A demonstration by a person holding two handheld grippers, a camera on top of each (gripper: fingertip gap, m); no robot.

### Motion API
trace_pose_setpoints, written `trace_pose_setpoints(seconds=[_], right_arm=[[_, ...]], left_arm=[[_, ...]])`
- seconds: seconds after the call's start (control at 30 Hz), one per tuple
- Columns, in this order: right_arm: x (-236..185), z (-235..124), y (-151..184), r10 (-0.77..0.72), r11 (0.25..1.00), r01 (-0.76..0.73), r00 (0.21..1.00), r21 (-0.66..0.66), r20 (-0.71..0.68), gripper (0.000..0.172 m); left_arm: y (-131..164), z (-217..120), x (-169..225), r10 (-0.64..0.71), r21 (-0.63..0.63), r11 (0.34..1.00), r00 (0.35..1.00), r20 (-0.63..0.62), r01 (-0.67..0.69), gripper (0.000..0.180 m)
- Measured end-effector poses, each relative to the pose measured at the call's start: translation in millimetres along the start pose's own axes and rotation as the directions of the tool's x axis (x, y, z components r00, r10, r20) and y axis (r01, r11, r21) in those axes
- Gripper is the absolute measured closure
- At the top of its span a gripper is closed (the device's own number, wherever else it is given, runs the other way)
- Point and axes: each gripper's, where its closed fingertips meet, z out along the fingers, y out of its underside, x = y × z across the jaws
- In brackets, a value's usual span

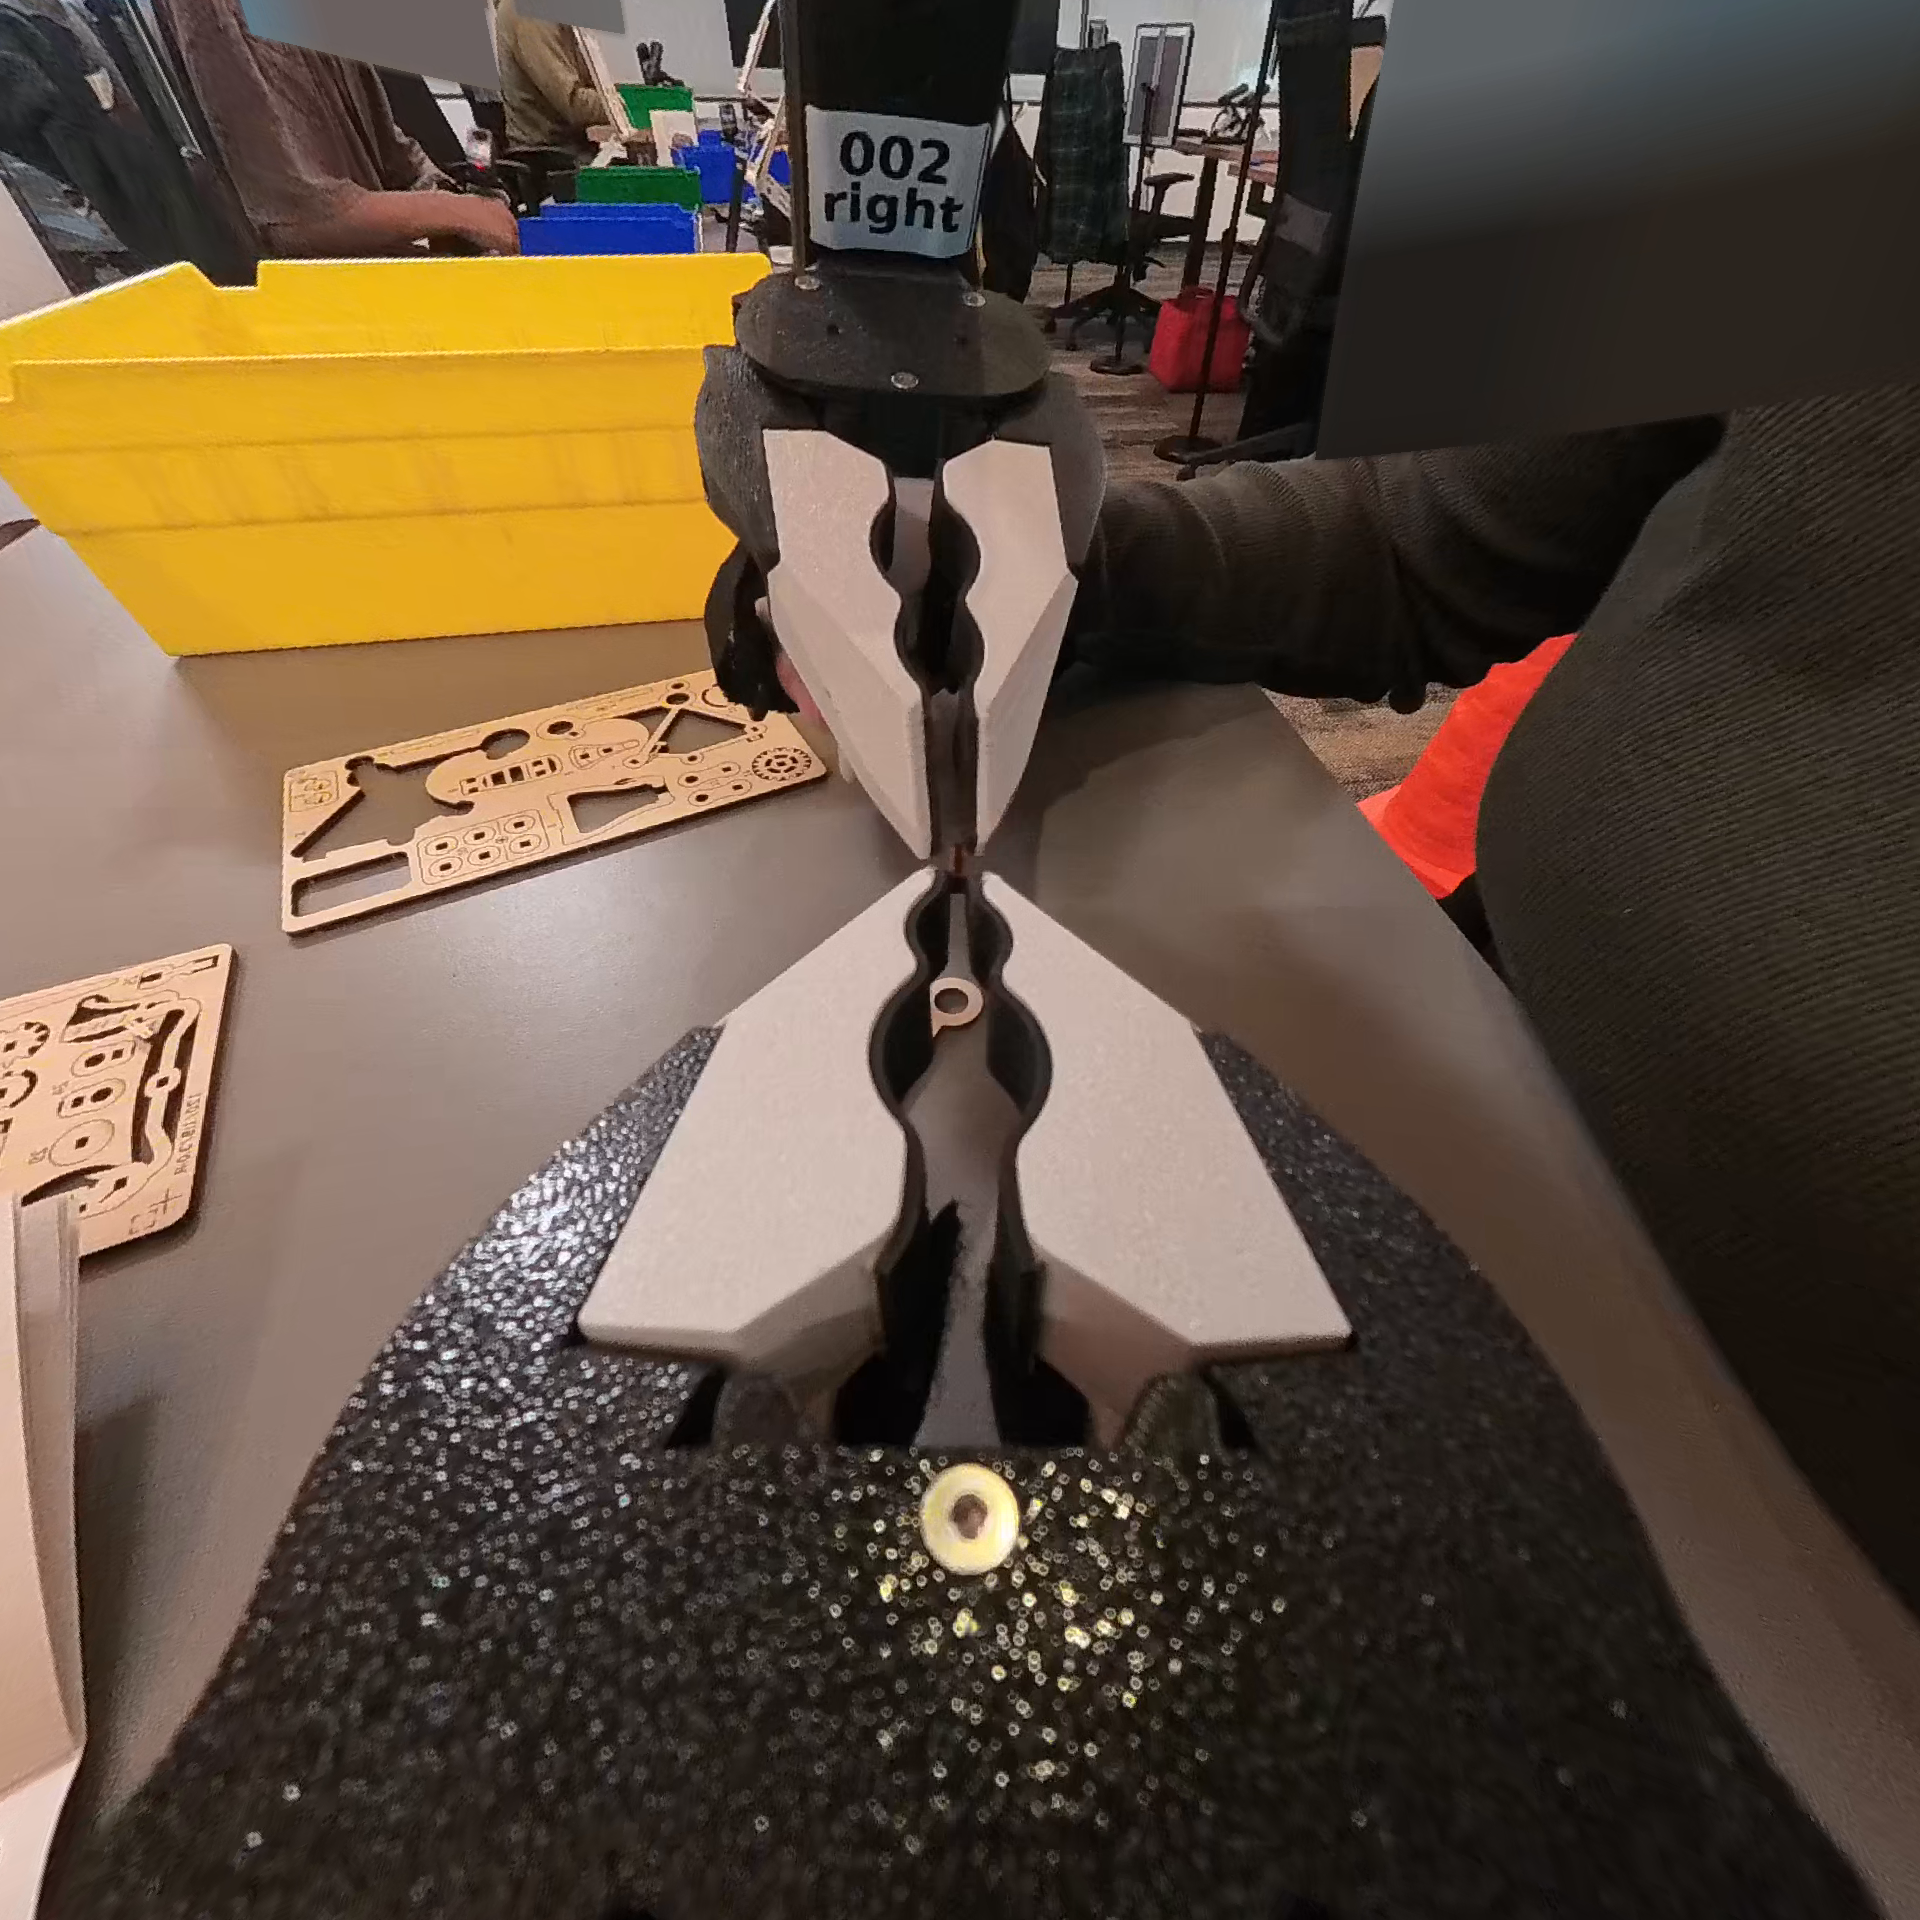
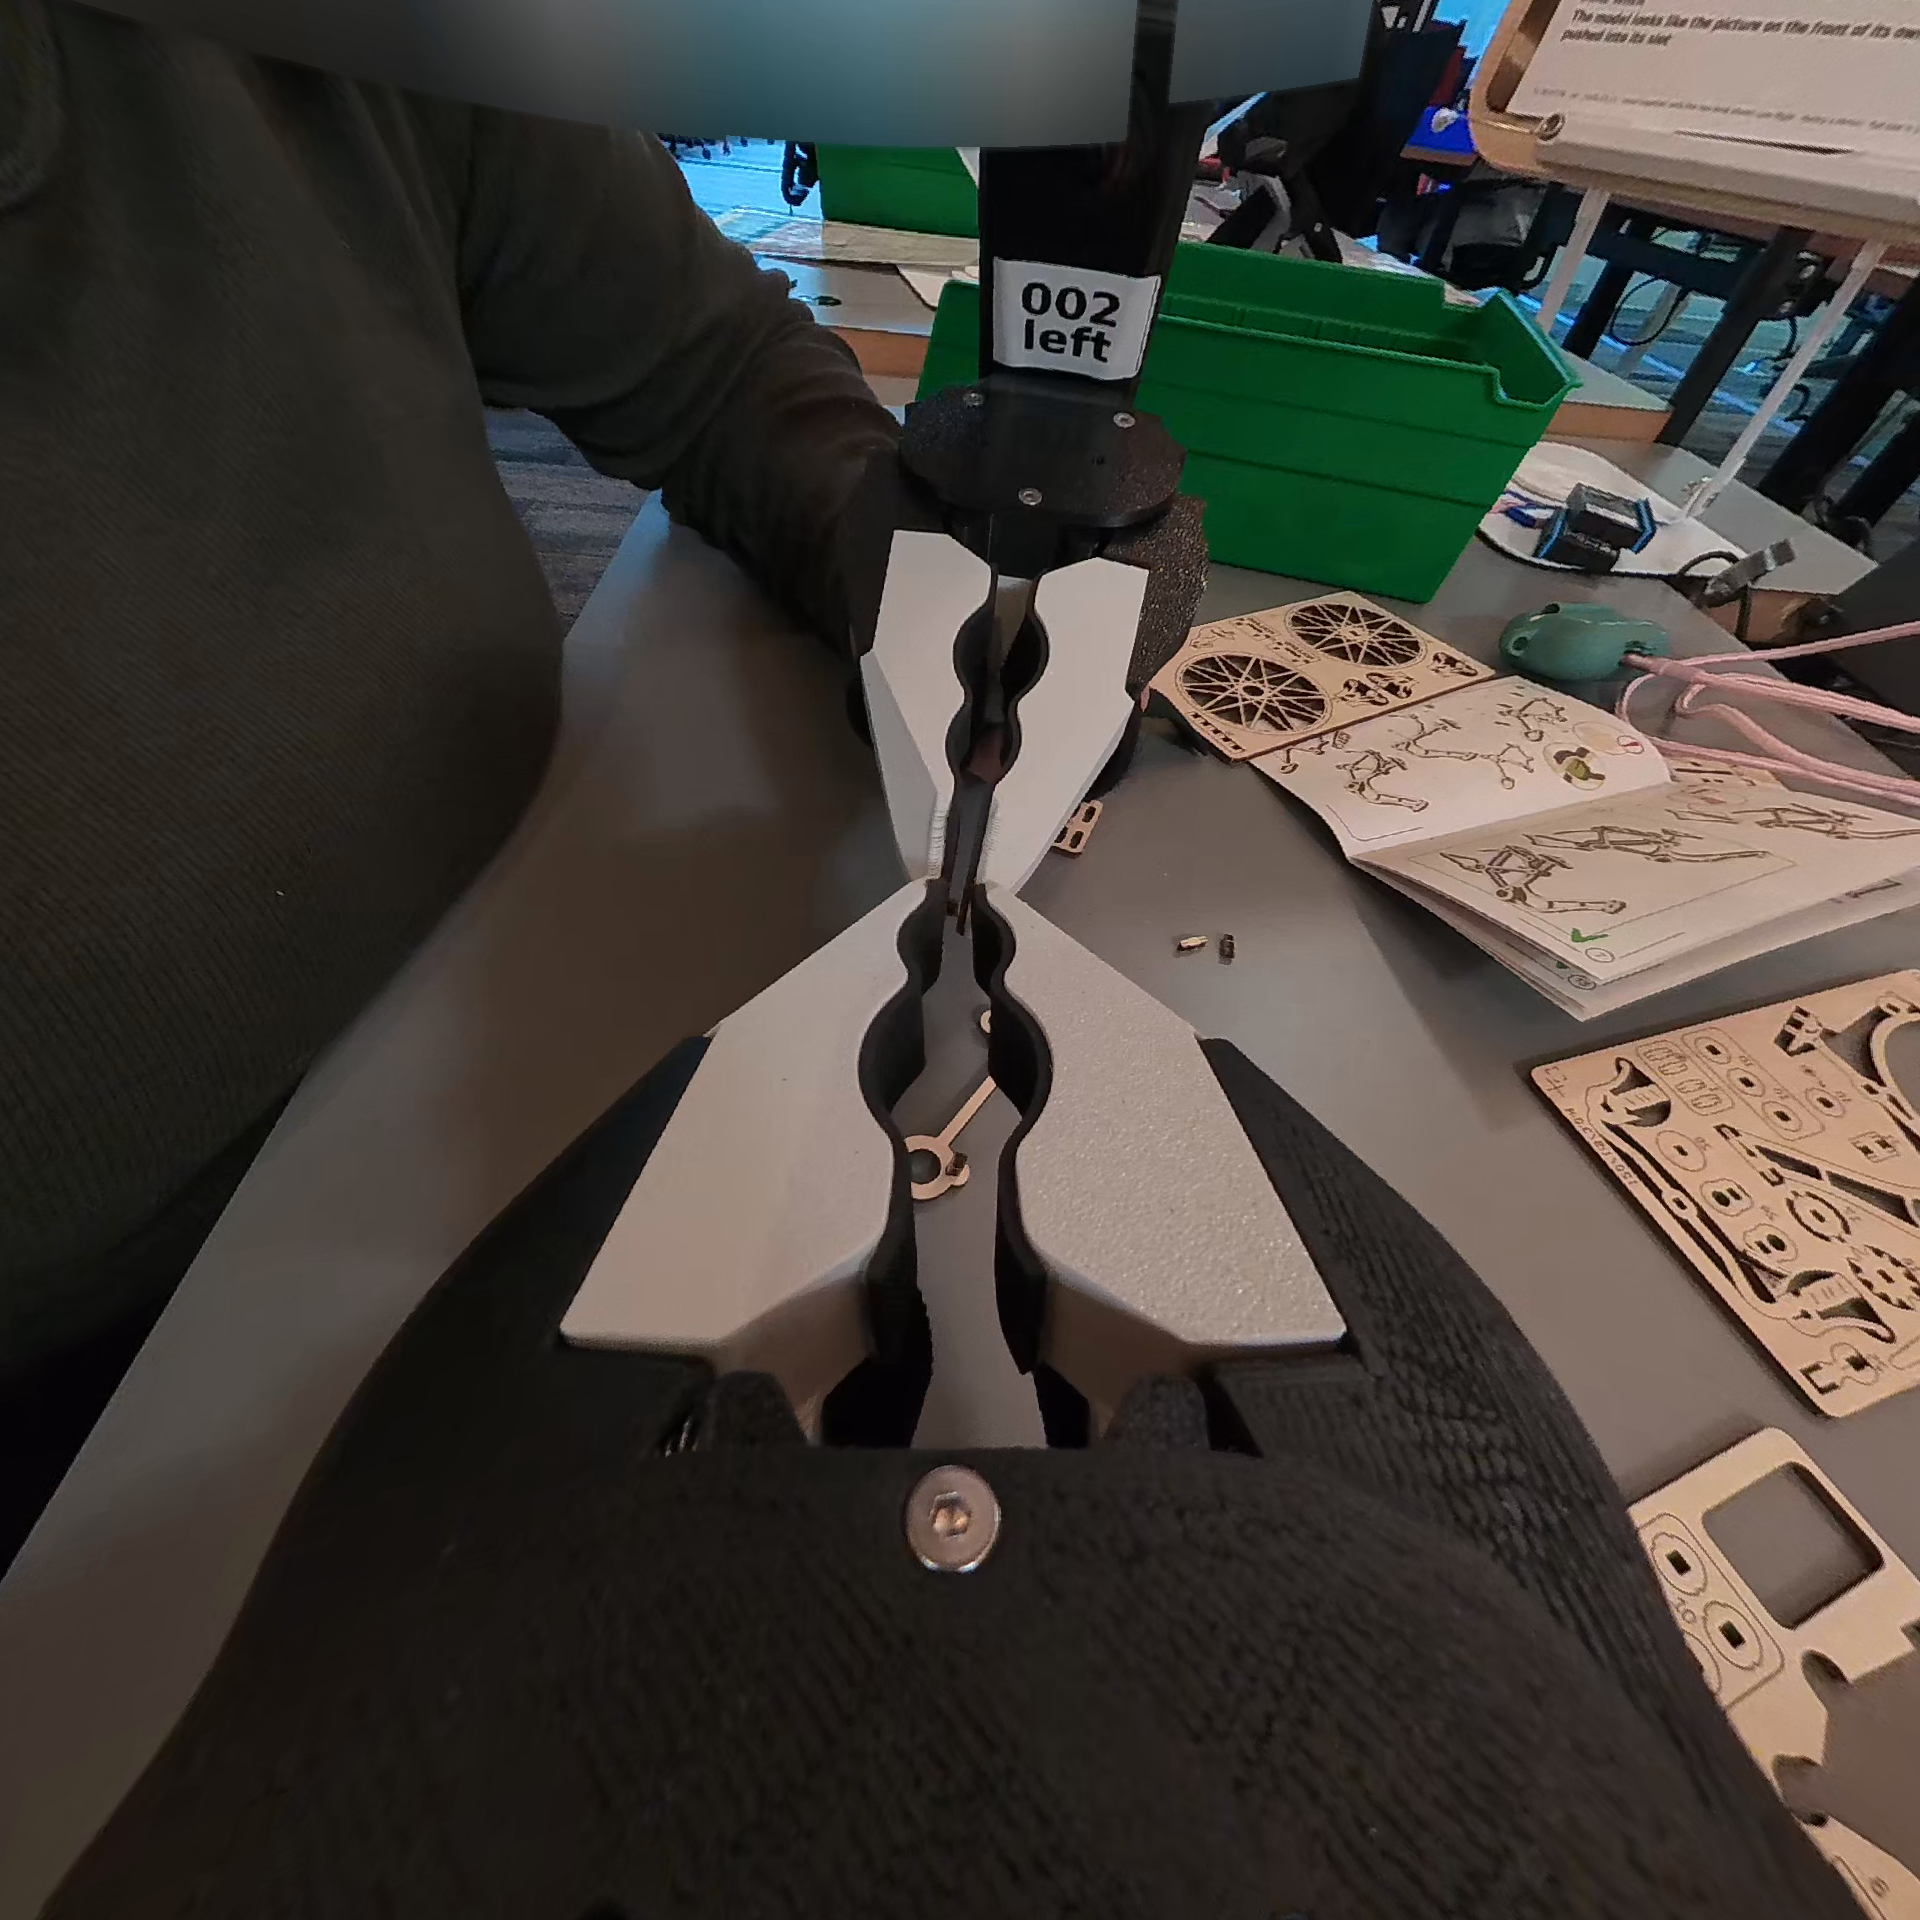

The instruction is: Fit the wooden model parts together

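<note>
Here my 2 claws meet tip to tip at frame centre: the left claw (image 1: 954, 878) and right claw (image 2: 961, 914), both narrow, pinch 1 thin dark wooden part (image 2: 961, 902), its long axis along both claws.

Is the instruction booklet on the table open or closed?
Open. The instruction booklet lies spread flat on the table, two illustrated pages showing, beside the wooden wheel sheet.

claws tip to tip above table (image 1: 520, 1018), bin (image 1: 364, 447) behind sheet (image 1: 540, 810)
</note>
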Motion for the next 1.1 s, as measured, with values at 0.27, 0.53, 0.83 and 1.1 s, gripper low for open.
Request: trace_pose_setpoints(seconds=[0.27,0.53,0.83,1.1], right_arm=[[-2.8,0.2,2.4,-0.008,1.000,0.008,1.000,-0.014,0.019,0.166],[-1.4,0.3,2.7,-0.024,1.000,0.024,1.000,-0.018,0.005,0.168],[-0.2,0.4,2.1,-0.042,0.999,0.042,0.999,-0.018,-0.009,0.170],[0.8,0.7,1.5,-0.046,0.999,0.046,0.999,-0.014,-0.018,0.171]], left_arm=[[0.6,0.6,1.1,0.021,-0.005,1.000,1.000,0.006,-0.021,0.180],[0.3,0.2,1.1,0.021,-0.001,1.000,1.000,0.005,-0.021,0.180],[-0.6,-0.3,-0.5,0.006,0.005,1.000,1.000,0.006,-0.006,0.180],[-1.1,-0.8,-1.3,0.002,0.009,1.000,1.000,0.010,-0.002,0.180]])
